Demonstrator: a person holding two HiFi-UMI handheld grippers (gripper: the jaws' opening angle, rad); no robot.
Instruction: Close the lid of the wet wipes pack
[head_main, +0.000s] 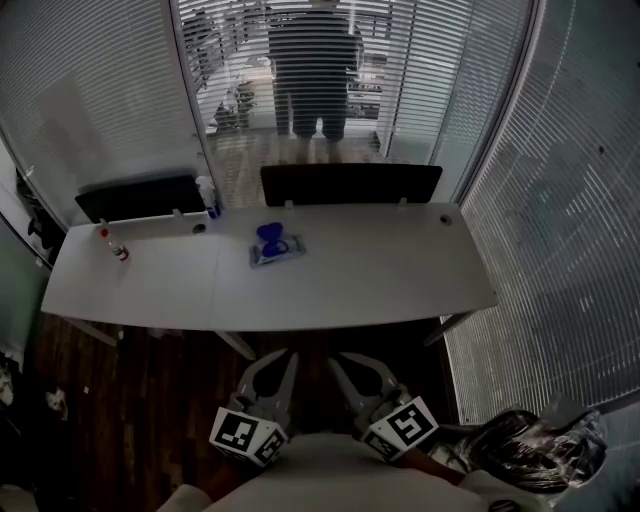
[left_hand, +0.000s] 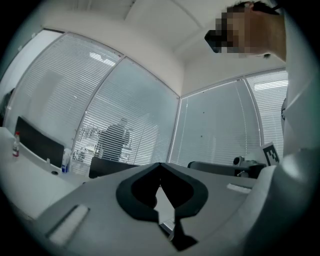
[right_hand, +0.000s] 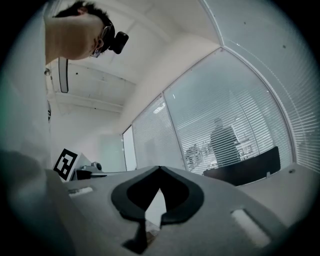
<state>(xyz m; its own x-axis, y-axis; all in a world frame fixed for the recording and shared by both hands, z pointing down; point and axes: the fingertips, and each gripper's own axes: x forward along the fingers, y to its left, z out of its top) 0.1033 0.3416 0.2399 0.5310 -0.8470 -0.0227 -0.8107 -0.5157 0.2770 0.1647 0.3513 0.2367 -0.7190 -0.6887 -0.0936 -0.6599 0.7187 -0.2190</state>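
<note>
Evidently only the approach: left gripper (head_main: 281, 362) and right gripper (head_main: 346, 362), jaws together and empty, sit low centre; next, reach up-frame to the wet wipes pack (head_main: 283, 253) and press down its raised lid (head_main: 270, 235)

This is an office: a long white desk (head_main: 380, 270) with dark divider screens (head_main: 350, 185) along its far edge, walled in by glass partitions hung with slatted blinds (head_main: 90, 90).

The table (head_main: 400, 275) is white. The wipes pack (head_main: 284, 254) is pale with a blue lid (head_main: 270, 236). The small bottle (head_main: 119, 251) has a red cap. The floor (head_main: 150, 400) is dark brown wood. The left claw (head_main: 270, 372) and right claw (head_main: 362, 375) are grey, with black-and-white patterned cubes (head_main: 247, 435).
</note>
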